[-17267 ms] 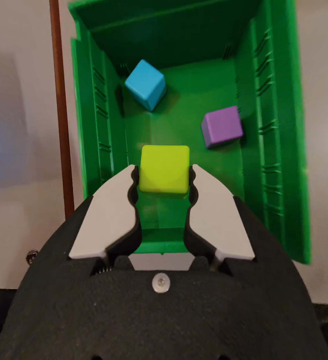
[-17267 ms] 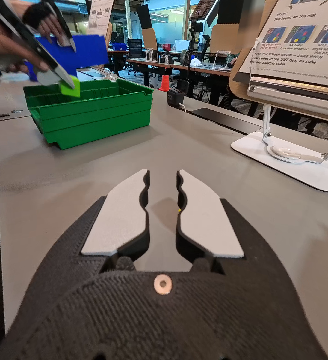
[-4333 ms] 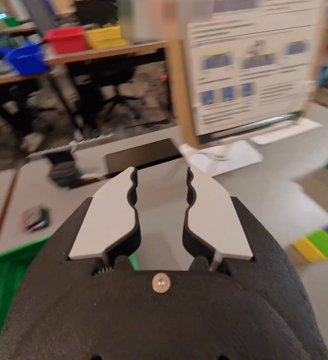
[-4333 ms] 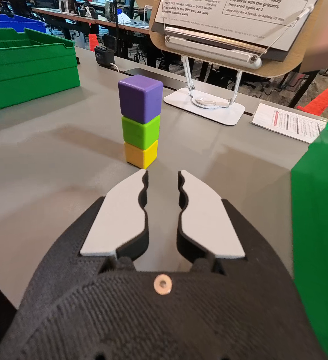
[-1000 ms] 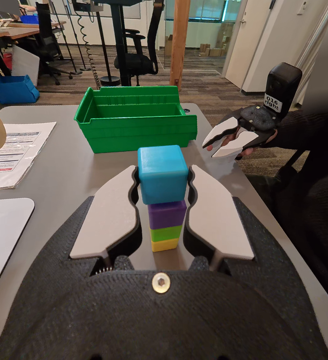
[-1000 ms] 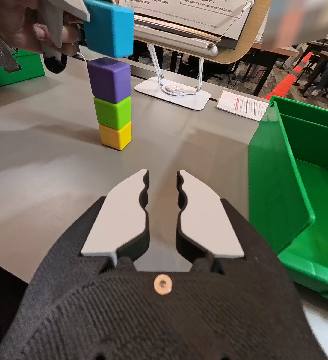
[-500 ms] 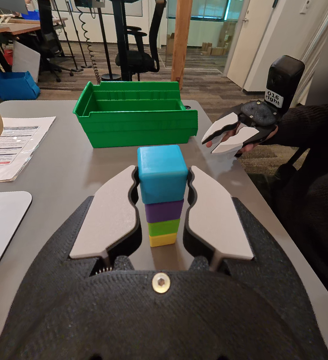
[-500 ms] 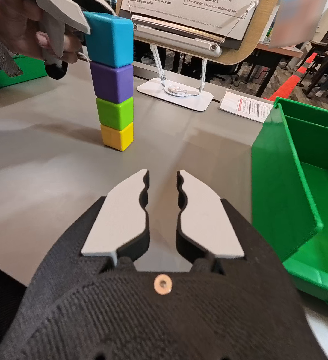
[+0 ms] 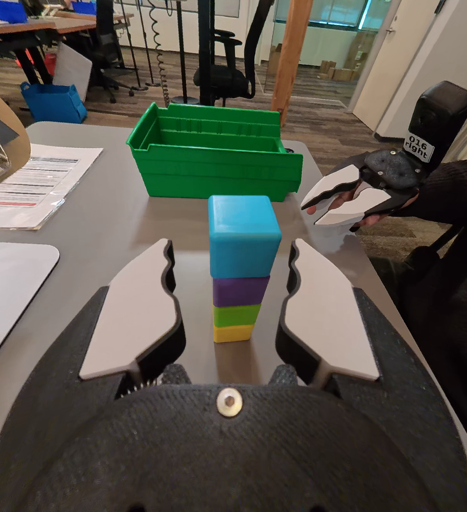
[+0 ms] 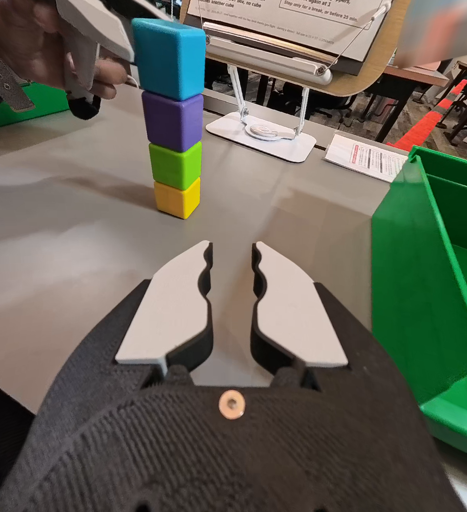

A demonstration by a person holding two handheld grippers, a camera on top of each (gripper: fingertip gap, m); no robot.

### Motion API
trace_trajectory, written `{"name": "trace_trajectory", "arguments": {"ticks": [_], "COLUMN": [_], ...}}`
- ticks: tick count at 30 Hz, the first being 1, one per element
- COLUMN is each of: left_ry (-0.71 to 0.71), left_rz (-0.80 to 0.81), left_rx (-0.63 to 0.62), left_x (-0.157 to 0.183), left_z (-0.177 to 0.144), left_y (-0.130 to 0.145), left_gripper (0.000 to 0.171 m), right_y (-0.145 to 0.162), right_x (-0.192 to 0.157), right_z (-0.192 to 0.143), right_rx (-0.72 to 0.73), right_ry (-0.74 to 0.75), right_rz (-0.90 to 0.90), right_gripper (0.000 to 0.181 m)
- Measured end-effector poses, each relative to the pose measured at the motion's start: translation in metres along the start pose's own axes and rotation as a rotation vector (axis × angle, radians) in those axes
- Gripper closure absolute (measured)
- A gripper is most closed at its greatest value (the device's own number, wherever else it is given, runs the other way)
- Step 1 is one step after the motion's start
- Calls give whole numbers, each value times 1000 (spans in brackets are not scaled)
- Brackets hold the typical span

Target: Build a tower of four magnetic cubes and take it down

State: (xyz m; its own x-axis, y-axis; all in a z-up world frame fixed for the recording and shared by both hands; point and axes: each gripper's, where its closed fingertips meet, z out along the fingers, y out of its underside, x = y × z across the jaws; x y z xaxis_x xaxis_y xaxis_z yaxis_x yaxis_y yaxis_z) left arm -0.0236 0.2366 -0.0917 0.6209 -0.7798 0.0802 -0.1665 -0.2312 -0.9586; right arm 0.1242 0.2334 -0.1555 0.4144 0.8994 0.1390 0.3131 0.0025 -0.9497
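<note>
Grey desk (image 9: 93, 221) in an open office carried a four-cube stack: yellow cube (image 10: 177, 197) at the base, green cube (image 10: 175, 164) on it, purple cube (image 10: 173, 121) next, blue cube (image 9: 242, 236) on top. Left gripper (image 9: 231, 257) was spread wide, fingers flanking the blue cube with a visible gap on each side, not touching it. Right gripper (image 10: 231, 257) sat low over the desk, near the stack, jaws parted a little, holding nothing. One green bin (image 9: 213, 171) stood behind the stack, a document stand (image 10: 262, 133) and a printed sheet (image 9: 32, 182) off to its side.
</note>
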Motion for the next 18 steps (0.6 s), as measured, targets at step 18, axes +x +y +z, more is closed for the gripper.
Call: {"name": "trace_trajectory", "arguments": {"ticks": [18], "left_ry": [-85], "left_rz": [-38], "left_rx": [-91], "left_x": [-3], "left_z": [22], "left_y": [39], "left_gripper": [91], "right_y": [-5], "right_x": [-10], "right_z": [10], "right_rx": [6], "right_ry": [-46], "right_rz": [-11], "right_gripper": [154]}}
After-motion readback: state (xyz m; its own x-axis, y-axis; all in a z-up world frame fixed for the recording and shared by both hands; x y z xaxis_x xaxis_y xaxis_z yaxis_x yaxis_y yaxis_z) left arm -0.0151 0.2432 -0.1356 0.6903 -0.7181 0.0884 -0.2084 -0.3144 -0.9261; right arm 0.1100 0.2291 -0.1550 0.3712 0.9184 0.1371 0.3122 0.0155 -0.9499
